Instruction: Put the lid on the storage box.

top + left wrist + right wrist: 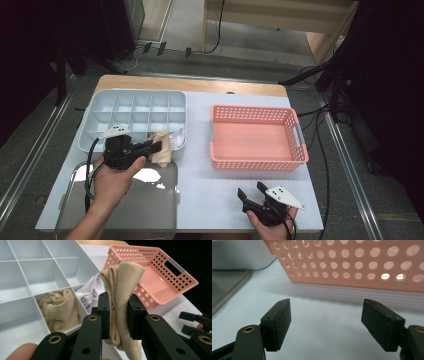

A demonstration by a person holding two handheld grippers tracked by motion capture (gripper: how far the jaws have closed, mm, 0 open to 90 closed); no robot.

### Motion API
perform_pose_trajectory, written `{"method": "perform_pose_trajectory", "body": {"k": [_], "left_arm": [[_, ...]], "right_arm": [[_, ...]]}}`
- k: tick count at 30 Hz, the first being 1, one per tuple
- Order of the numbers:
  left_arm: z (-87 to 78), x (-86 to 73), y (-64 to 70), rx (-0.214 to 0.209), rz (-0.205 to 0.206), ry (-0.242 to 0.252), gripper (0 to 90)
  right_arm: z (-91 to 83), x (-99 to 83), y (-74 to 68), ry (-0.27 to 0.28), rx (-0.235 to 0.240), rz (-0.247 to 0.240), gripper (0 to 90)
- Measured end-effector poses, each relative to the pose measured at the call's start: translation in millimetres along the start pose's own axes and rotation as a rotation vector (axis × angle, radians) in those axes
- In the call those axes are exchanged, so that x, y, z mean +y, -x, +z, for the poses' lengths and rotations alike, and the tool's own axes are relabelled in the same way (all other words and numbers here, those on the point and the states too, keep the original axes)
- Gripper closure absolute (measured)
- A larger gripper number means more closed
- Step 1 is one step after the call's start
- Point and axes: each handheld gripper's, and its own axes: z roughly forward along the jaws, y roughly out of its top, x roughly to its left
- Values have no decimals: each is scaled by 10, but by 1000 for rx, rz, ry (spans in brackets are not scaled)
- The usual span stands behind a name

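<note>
While the left gripper (159, 146) clamps a folded beige sock (122, 290) just over the near right edge of the grey divided organizer (100, 107) (second beige sock (60, 308) and white cloth (91, 291) sit in near compartments), the right gripper (325, 322) hovers with jaws apart before the pink basket (352, 262).

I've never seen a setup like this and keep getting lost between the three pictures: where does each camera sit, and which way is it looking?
High view: above the person's side, looking forward and down on the table; both hands and forearms enter from below.
Left gripper view: rides the left gripper, looking along its jaws, clamped on a beige sock, toward the grey divided box.
Right gripper view: rides the right gripper, low over the table, facing the basket's wall.
Shared: all three show the pink basket.
</note>
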Motion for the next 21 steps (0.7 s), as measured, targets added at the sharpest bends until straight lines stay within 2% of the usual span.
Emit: {"method": "perform_pose_trajectory", "body": {"k": [5,12,16,21], "left_arm": [[-38,39,-101,25,-7,6,765],[-65,98,-237,30,-33,25,765],[-71,132,-318,42,-53,36,764],[-114,178,-403,84,-53,52,765]], "right_arm": [[1,3,-13,-4,0,-10,235],[6,7,-8,-8,-5,-20,225],[3,7,-6,-7,-4,-8,224],[10,8,-6,-8,-7,-9,224]]}}
